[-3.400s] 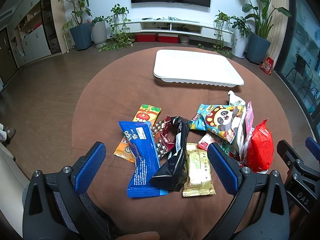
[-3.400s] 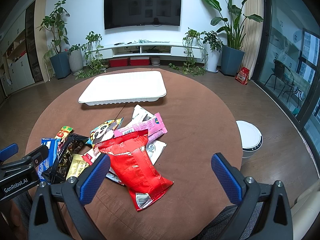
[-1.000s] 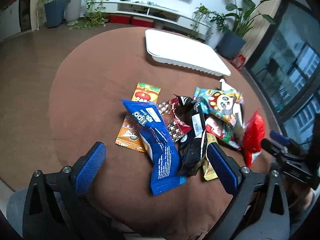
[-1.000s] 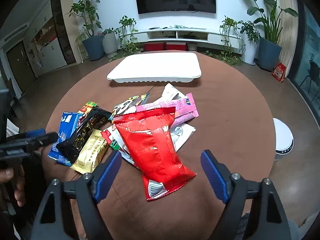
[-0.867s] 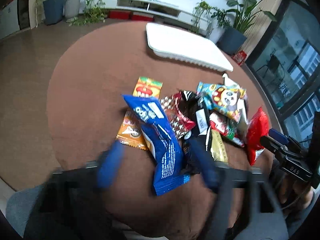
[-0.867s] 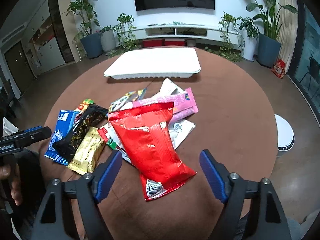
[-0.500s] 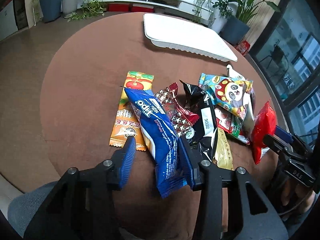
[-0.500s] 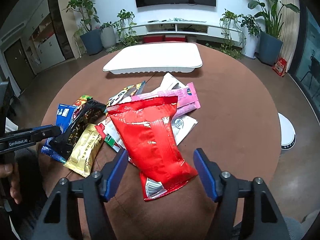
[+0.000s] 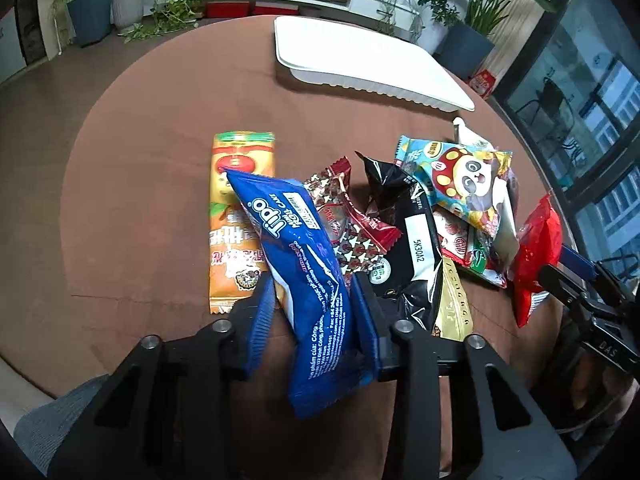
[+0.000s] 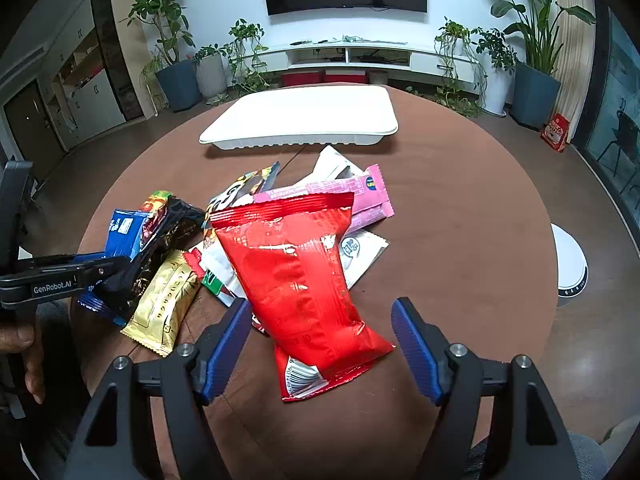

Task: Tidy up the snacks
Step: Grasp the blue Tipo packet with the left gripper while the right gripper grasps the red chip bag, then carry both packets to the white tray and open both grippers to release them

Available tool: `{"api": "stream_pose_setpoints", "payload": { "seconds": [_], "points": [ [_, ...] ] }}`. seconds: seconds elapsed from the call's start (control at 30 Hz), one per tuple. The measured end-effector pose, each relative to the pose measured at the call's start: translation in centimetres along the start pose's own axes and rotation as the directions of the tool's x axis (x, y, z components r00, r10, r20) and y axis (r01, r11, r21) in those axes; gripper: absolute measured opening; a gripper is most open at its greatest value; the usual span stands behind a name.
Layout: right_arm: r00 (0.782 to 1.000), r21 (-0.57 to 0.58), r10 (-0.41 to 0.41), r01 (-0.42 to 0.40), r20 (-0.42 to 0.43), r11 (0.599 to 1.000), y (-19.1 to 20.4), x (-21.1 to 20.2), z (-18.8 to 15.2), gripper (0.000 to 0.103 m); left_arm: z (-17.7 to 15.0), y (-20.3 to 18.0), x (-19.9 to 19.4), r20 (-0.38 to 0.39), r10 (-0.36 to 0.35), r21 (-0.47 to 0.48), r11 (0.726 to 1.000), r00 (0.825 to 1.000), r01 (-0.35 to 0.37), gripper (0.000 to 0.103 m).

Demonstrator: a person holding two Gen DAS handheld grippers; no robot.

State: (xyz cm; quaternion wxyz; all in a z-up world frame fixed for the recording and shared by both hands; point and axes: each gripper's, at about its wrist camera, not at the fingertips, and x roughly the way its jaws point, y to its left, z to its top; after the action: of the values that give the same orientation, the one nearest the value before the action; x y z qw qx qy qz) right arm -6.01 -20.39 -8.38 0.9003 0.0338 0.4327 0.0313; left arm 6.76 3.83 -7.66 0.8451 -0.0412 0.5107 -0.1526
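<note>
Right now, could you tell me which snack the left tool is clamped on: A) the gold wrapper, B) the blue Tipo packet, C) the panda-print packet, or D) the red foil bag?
B: in the left wrist view the left tool has both blue pads pressed against the sides of the blue Tipo packet, while the red foil bag lies untouched between the open right tool.
</note>
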Motion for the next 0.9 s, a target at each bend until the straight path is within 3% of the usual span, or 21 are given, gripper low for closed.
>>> {"api": "stream_pose_setpoints", "payload": {
  "seconds": [0.33, 0.53, 0.6, 0.67, 0.9],
  "points": [
    [1.000, 0.019, -0.012, 0.013, -0.007, 1.000, -0.5, 0.4, 0.1, 0.080, -0.2, 0.5, -0.4, 0.015, -0.041, 0.016, 0.999, 0.999, 0.041, 0.031],
    [0.999, 0.035, 0.028, -0.027, -0.034, 0.999, -0.8, 1.3, 0.3, 0.080, -0.8, 0.7, -1.3, 0.024, -0.061, 0.025, 0.998, 0.998, 0.061, 0.030],
    [0.998, 0.033, 0.044, -0.042, -0.055, 0.999, -0.8, 1.8, 0.3, 0.076, -0.8, 0.6, -1.1, 0.023, -0.065, 0.030, 0.998, 0.998, 0.064, 0.030],
    [0.995, 0.031, 0.067, -0.065, -0.070, 0.997, -0.7, 2.1, 0.2, 0.059, -0.8, 0.6, -1.1, 0.026, -0.068, 0.029, 0.997, 0.997, 0.068, 0.030],
    [0.992, 0.032, 0.117, -0.116, -0.039, 0.993, -0.7, 1.5, 0.2, 0.040, -1.3, 1.0, -2.3, 0.045, -0.090, 0.031, 0.996, 0.995, 0.088, 0.029]
  ]
}}
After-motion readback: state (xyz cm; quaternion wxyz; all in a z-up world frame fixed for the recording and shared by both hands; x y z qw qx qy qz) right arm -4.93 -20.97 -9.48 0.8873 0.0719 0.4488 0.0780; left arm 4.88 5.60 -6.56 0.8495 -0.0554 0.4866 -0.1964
